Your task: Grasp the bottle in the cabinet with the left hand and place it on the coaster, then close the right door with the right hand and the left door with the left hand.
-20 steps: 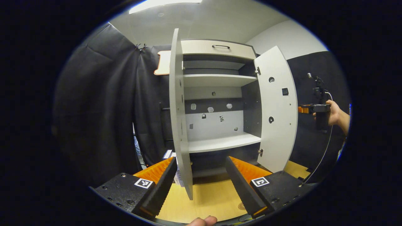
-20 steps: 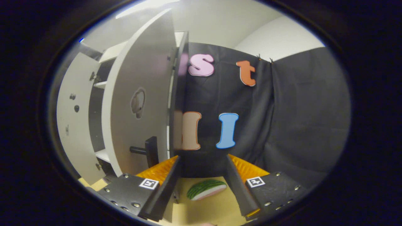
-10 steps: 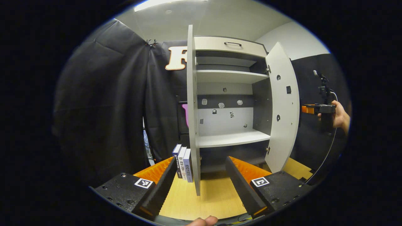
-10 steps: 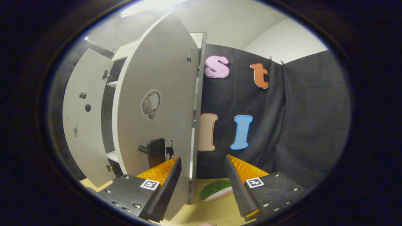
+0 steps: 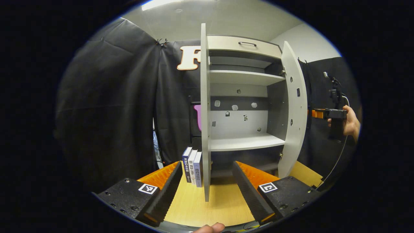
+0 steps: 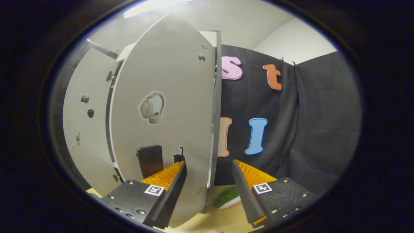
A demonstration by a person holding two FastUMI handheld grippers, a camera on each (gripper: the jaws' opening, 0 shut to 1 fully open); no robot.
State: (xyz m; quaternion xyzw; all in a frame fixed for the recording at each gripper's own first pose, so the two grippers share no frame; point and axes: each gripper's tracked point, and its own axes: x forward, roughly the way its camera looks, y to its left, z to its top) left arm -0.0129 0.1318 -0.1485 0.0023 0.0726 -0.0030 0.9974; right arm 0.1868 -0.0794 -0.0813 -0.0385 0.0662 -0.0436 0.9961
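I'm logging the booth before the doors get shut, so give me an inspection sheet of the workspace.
Surface: wooden tabletop, bare in front of the cabinet.
Job's things: cabinet shelves empty; left door edge-on, wide open; right door partly open, its handle beside the right claw.
Clutter: three books upright left of the cabinet; watermelon-slice toy on the table.
Grippers: left claw open, the left door's edge between its fingers; right claw open, astride the right door's edge.
Cables: one hanging from the right claw.
Surroundings: black cloth wall.
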